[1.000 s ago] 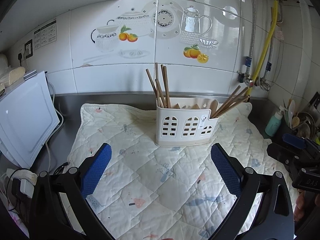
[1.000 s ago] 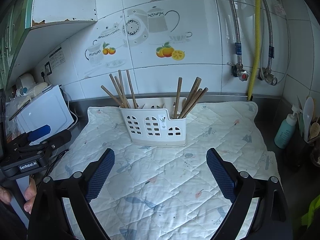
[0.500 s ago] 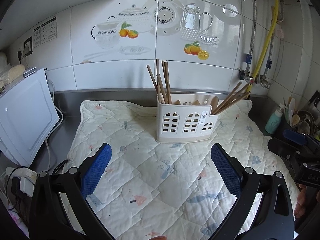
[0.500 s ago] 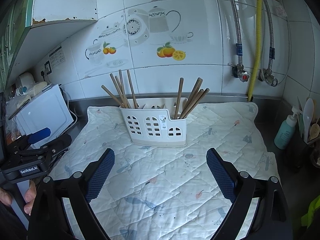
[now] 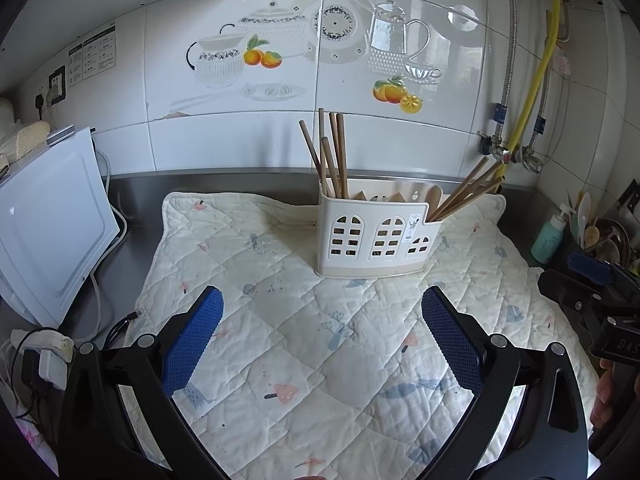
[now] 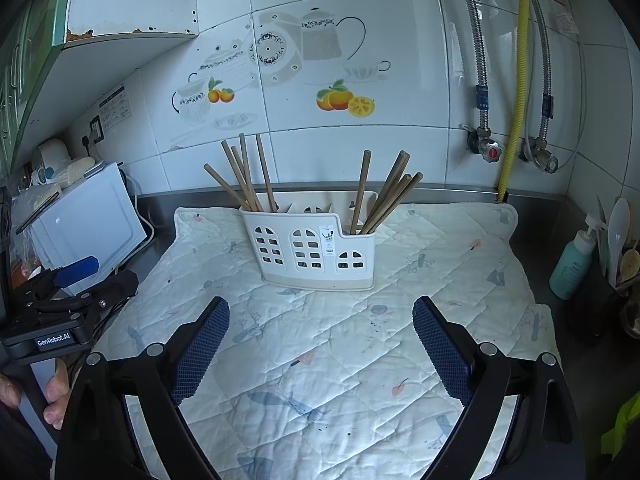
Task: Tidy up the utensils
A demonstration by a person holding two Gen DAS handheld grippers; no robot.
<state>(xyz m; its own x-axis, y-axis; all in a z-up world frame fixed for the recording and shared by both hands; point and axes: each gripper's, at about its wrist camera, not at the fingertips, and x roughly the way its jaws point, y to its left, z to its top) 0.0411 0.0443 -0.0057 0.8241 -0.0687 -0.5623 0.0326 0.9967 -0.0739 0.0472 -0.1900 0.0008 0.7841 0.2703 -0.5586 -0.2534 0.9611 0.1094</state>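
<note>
Nearest the lenses, the left gripper point(image 5: 322, 322) and the right gripper point(image 6: 321, 330) are both hanging wide open over the quilt point(image 5: 280, 352), holding nothing. The left one's body is showing at the edge of the right view, gripped by a hand point(image 6: 56, 392).

Further back, the caddy point(image 5: 374, 236) is standing upright on the quilt, well ahead of both grippers. Chopsticks are sitting in its two end compartments: one bunch point(image 5: 330, 156) nearly upright at the left end, another point(image 5: 466, 192) leaning out to the right. Spoon tips seem to be poking up in the middle.

The risks, as a judgement: the light caddy is resting on soft cloth, so a sideways pull on the leaning sticks could tip or drag it; a thin round stick could also roll out of the pads.

"GenRobot.AI" is reading on the left gripper's body. The caddy's sticker and the wall notices are too small to read.
</note>
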